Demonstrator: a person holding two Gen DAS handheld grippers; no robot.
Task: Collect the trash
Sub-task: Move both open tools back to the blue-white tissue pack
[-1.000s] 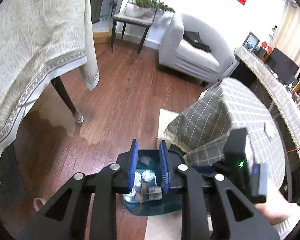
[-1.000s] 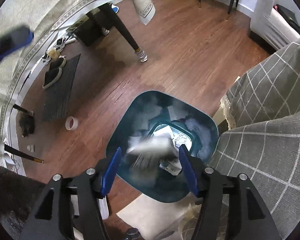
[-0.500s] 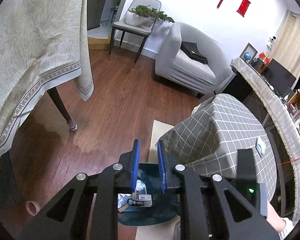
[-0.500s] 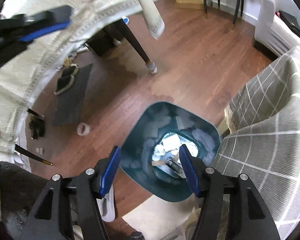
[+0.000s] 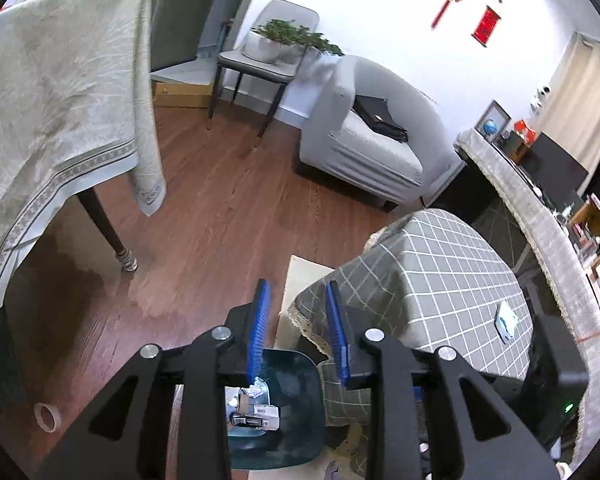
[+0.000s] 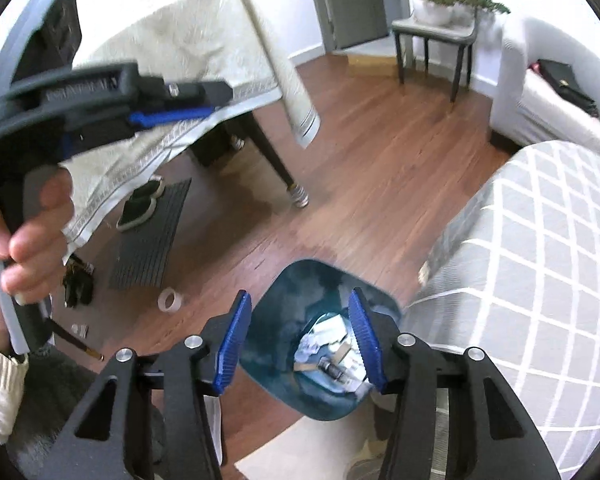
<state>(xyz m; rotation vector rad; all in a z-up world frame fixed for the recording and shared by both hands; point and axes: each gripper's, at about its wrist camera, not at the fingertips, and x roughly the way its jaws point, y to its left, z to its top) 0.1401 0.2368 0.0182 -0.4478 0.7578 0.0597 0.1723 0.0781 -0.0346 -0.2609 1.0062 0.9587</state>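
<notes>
A: Starting at the left, what is changing?

B: The left gripper (image 5: pixel 297 334) is lifting up and away from the dark teal trash bin (image 5: pixel 296 424); a second ago its fingers were down over the bin mouth, and now they are framing the wooden floor (image 5: pixel 220 216) and the edge of the checked cloth (image 5: pixel 428 280). Its blue pads are standing narrowly apart with nothing between them.

A: And moving right?

B: The right gripper (image 6: pixel 300 340) is hovering above the same trash bin (image 6: pixel 292 320), its fingers spread wide and empty. A second ago a crumpled paper was blurring between them; now that piece is lying in the bin with the other trash (image 6: pixel 332 348).

A: So what is that telling us about the task?

B: I'm judging that both loads are delivered, and the hands are heading off for more. A tape roll (image 6: pixel 170 300) is sitting on the floor left of the bin, though whether it counts as rubbish I cannot say.

A: Anything readable?

B: Very little. A white packet (image 5: pixel 260 414) in the bin is showing what looks like a barcode, too small to read. Raised lettering on the left gripper's body (image 6: pixel 80 88), seen from the right camera, is too blurred. The red wall hangings (image 5: pixel 488 26) are showing no legible characters.
</notes>
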